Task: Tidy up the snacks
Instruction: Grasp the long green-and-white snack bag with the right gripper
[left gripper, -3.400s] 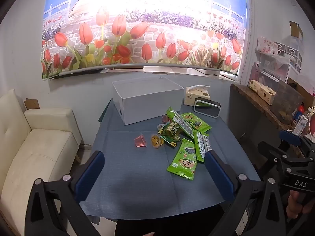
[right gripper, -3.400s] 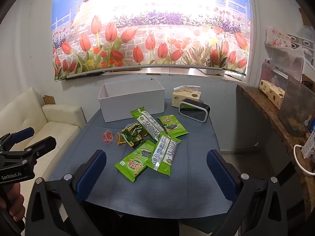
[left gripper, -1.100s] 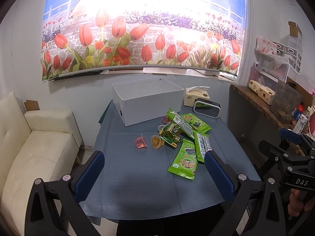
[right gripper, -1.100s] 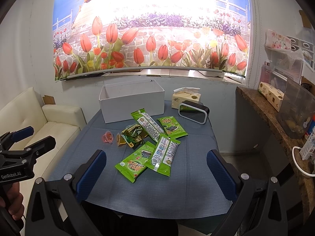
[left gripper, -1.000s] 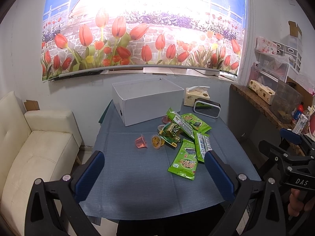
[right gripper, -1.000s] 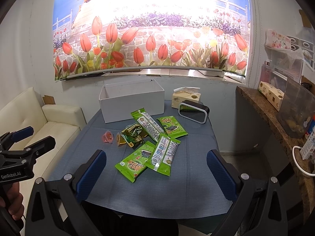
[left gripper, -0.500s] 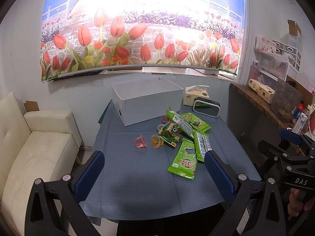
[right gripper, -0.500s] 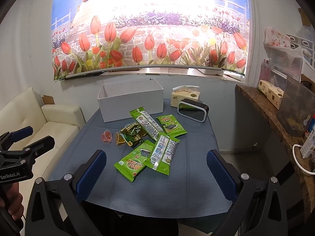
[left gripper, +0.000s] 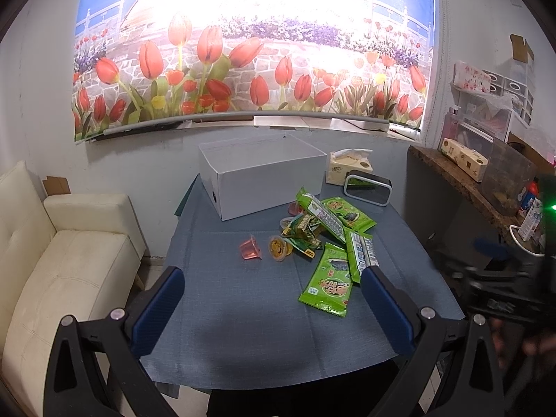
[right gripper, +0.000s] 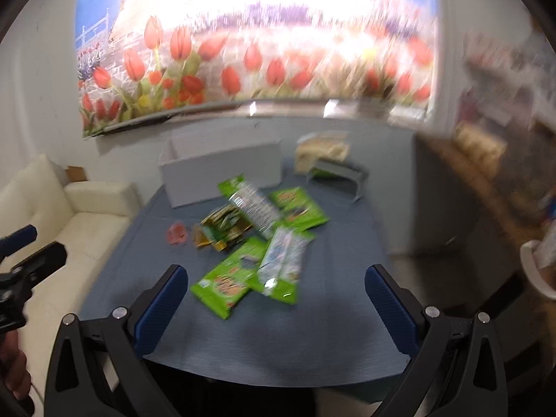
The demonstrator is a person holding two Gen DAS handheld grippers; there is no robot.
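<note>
We count four flat green snack packets (left gripper: 329,282) in a loose pile on the desk (left gripper: 243,319), right of center, overlapping each other. Two clear jelly cups: a pink jelly cup (left gripper: 250,248) and a yellow jelly cup (left gripper: 278,248), side by side, just left of the pile. A clump of small green-gold wrapped snacks (left gripper: 303,230) sits in the pile; count unclear.

Left gripper (left gripper: 271,307) hangs over the near desk edge, blue fingers (left gripper: 158,309) spread wide, nothing between them. Right gripper (right gripper: 276,307) likewise over the near edge, fingers (right gripper: 391,307) spread wide and empty; its view is motion-blurred.

One white box (left gripper: 264,180) at the far side of the desk, open top; visible inside looks bare, its floor hidden. One tissue box (left gripper: 349,168) and one small black clock (left gripper: 367,193) are right of it.
</note>
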